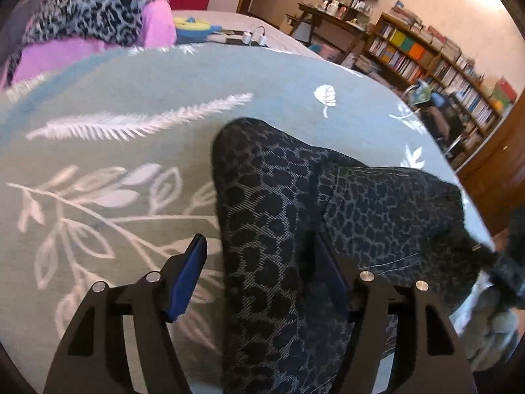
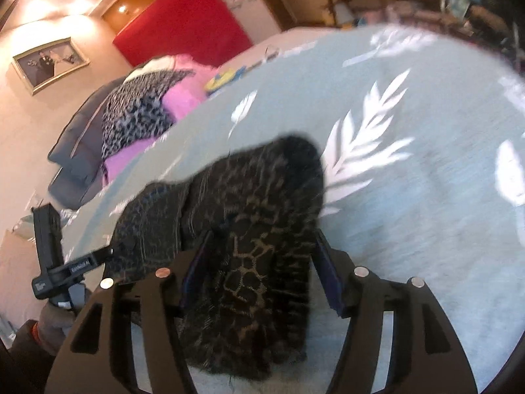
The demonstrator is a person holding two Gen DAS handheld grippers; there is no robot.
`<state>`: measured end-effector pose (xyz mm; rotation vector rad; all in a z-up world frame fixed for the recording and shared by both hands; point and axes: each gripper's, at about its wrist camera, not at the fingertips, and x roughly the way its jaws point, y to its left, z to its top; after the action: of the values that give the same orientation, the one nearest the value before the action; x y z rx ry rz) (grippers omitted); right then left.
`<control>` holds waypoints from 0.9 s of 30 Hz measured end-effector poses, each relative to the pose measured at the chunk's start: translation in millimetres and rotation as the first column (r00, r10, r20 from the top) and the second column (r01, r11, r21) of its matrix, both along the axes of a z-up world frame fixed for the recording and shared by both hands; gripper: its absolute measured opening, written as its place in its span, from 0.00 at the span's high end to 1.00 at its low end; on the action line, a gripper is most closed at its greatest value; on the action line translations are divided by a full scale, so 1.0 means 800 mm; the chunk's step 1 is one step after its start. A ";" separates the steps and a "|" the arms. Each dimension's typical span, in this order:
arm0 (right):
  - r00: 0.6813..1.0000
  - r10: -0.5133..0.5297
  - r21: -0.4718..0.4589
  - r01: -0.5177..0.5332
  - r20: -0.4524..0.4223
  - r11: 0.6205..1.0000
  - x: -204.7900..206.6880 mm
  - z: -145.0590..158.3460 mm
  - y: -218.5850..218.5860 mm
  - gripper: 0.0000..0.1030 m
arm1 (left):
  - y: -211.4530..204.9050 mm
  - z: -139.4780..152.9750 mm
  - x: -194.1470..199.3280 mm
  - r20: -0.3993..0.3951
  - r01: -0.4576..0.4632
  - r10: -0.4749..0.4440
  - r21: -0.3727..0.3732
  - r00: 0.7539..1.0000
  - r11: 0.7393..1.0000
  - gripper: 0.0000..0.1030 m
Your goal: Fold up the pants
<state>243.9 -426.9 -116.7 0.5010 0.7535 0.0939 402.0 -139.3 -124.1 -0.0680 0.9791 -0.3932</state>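
Note:
Dark leopard-print pants [image 1: 269, 180] lie folded into a bundle on a teal bedspread with white leaves [image 1: 131, 92]. My left gripper [image 1: 262, 262] straddles one folded leg, jaws open; the left blue pad [image 1: 190, 279] stands clear of the cloth, while the right pad sits at the fabric's edge. In the right wrist view the pants [image 2: 262, 180] lie between the fingers of my right gripper [image 2: 262, 262], also open, with a gap at its right pad [image 2: 331, 279]. The bedspread [image 2: 426, 197] is blurred. The left gripper's body [image 2: 49, 249] shows at the pants' left edge.
A pile of leopard and pink bedding [image 1: 98, 23] [image 2: 141, 111] sits at the head of the bed beside a yellow-blue toy [image 1: 193, 28]. Bookshelves [image 1: 443, 65] and a desk stand beyond the bed's far edge. A red headboard [image 2: 183, 29] backs the bed.

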 end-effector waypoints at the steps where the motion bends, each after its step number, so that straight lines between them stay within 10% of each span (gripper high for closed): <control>1: 1.000 -0.017 -0.036 0.018 0.014 0.999 -0.004 0.008 0.002 0.40 | 0.001 0.007 -0.003 0.022 -0.014 0.013 0.030 1.000 0.999 0.35; 10: 0.987 0.108 -0.187 -0.085 0.116 0.979 0.002 0.048 0.067 0.40 | -0.014 0.058 -0.024 0.158 0.001 -0.004 0.020 0.987 1.000 0.35; 27: 0.993 0.113 -0.187 -0.116 -0.022 0.975 0.067 -0.033 0.047 0.40 | -0.029 -0.009 -0.001 0.091 0.013 -0.023 0.104 0.996 0.995 0.32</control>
<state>297.8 -389.3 -142.9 0.2779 0.7934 0.1258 401.3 -162.4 -131.5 0.0520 0.9078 -0.3588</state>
